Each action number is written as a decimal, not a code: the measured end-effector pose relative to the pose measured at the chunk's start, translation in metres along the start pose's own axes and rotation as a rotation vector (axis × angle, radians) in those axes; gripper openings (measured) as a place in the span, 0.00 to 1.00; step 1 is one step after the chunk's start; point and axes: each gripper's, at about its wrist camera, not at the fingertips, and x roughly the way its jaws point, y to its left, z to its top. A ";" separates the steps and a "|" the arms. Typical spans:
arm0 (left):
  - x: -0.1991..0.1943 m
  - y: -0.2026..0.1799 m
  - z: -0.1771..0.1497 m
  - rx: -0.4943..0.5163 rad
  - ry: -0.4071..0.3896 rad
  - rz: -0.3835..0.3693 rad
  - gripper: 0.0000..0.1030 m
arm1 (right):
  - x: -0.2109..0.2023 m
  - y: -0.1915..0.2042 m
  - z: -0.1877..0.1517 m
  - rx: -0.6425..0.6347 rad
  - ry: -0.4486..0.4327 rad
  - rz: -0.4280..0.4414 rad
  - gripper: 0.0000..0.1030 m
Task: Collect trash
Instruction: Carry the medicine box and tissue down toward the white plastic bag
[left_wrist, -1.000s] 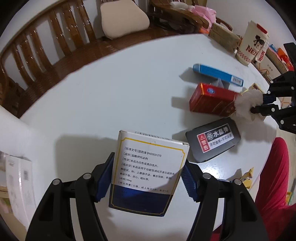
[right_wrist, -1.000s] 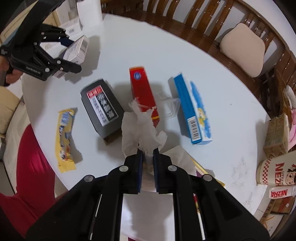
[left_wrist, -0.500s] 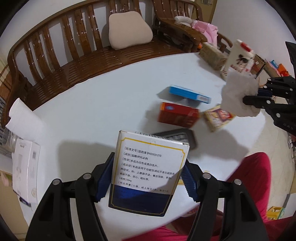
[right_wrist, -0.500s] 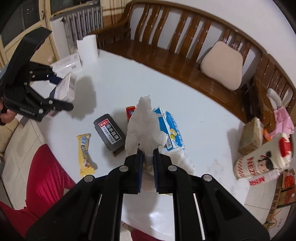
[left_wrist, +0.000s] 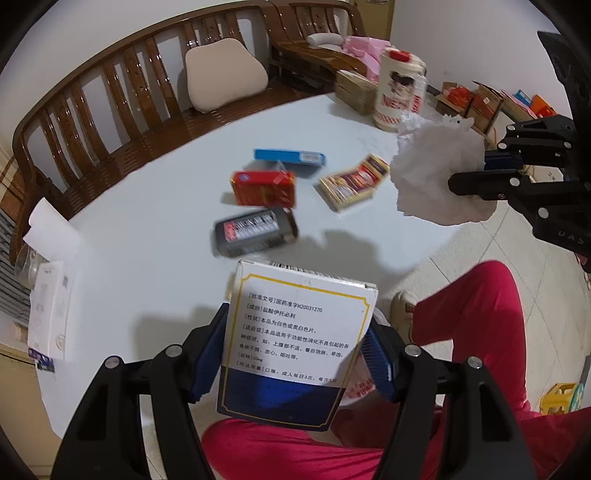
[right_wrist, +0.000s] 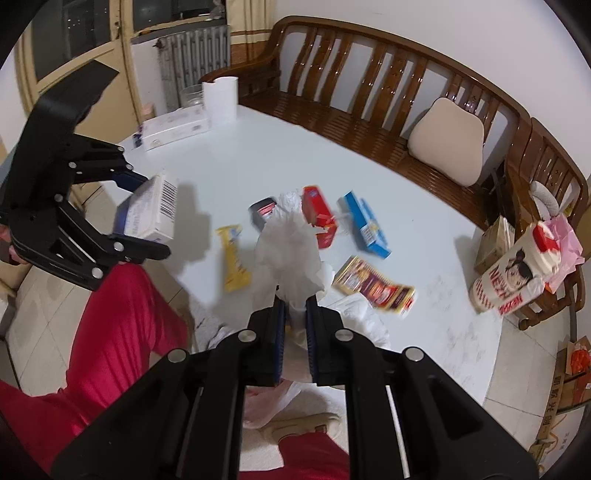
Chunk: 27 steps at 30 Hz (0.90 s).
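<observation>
The left hand-held gripper (left_wrist: 295, 354) clamps a medicine box (left_wrist: 295, 343) between its blue pads; the box is white with a gold-lined label of printed text, a dark blue band along its lower part and a barcode on its end, and it hangs over the near edge of the desk (left_wrist: 147, 206), above a person's red trouser leg (left_wrist: 476, 317); the right hand-held gripper (right_wrist: 295, 332) is pinched nearly closed on a crumpled white tissue (right_wrist: 291, 251), which stands up out of the jaws as a ragged plume, off the desk and nearer the camera than the red box (right_wrist: 319, 218); counted on the desk: one red box, one blue box (right_wrist: 365, 225) just beside it on the side toward the wooden bench (right_wrist: 369, 92), one dark grey box (left_wrist: 255, 230) on the red box's near side, one yellow wrapper (right_wrist: 232, 258) beyond the grey box from the red one, one gold-and-maroon packet (right_wrist: 373, 286) on the red box's near right, one long white carton (right_wrist: 173, 129) and one paper roll (right_wrist: 221, 99) far to the red box's left; against a second ago, both grippers have risen and drawn back from the red box, the tissue is lifted clear of the desk, and the packet it covered now shows.
</observation>
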 end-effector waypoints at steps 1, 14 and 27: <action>0.000 -0.004 -0.004 0.004 0.000 -0.002 0.63 | -0.002 0.003 -0.004 -0.001 -0.001 0.004 0.11; 0.034 -0.044 -0.057 -0.031 0.023 -0.057 0.63 | -0.003 0.047 -0.058 -0.015 0.033 0.056 0.11; 0.114 -0.060 -0.103 -0.122 0.085 -0.109 0.63 | 0.057 0.072 -0.120 0.003 0.114 0.083 0.11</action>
